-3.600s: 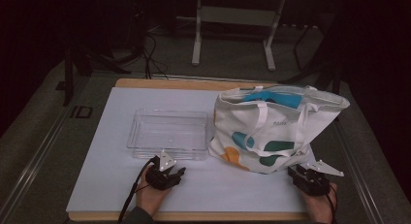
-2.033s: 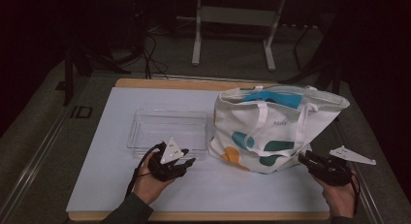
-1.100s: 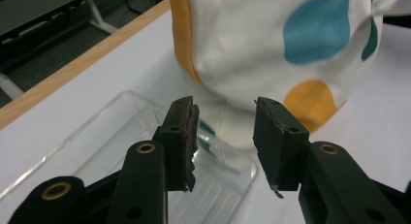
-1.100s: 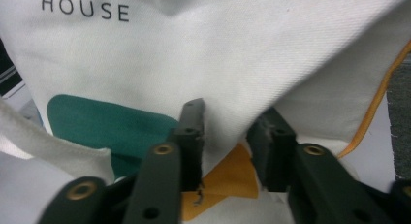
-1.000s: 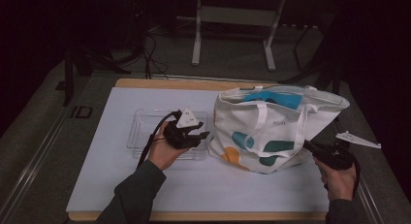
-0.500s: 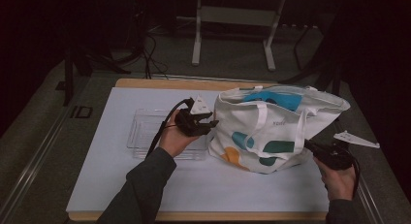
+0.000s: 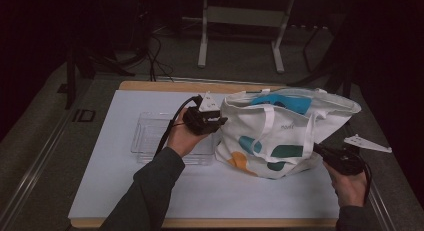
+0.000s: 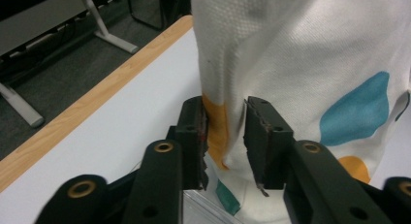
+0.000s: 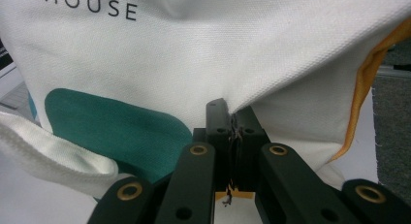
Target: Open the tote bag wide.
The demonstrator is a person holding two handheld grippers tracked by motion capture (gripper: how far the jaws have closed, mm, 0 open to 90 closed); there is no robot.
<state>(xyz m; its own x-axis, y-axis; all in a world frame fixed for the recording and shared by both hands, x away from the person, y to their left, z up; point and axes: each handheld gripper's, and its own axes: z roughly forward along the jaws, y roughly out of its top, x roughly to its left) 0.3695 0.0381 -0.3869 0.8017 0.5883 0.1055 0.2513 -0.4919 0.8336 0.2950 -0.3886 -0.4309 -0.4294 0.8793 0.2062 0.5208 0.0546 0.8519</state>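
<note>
A white tote bag (image 7: 280, 126) with teal, blue and orange shapes stands on the right half of the white table top (image 7: 125, 186), and something blue (image 7: 286, 102) shows in its open mouth. My left gripper (image 7: 221, 121) is at the bag's left side. In the left gripper view the bag (image 8: 300, 64) has its side fold between the jaws of that gripper (image 8: 225, 136), which stand open with a gap. My right gripper (image 7: 318, 149) is at the bag's lower right corner. In the right gripper view this gripper (image 9: 233, 122) is shut on a pinch of the bag's cloth (image 9: 218, 49).
A clear plastic tray (image 7: 150, 138) lies on the table under my left forearm, just left of the bag. The table's wooden far edge (image 7: 165, 85) runs behind it. Metal stand legs (image 7: 202, 46) and cables lie on the floor beyond.
My left gripper has risen from the table's front and crossed over the tray to the bag's left side. My right gripper has moved in and shut on the bag's right corner.
</note>
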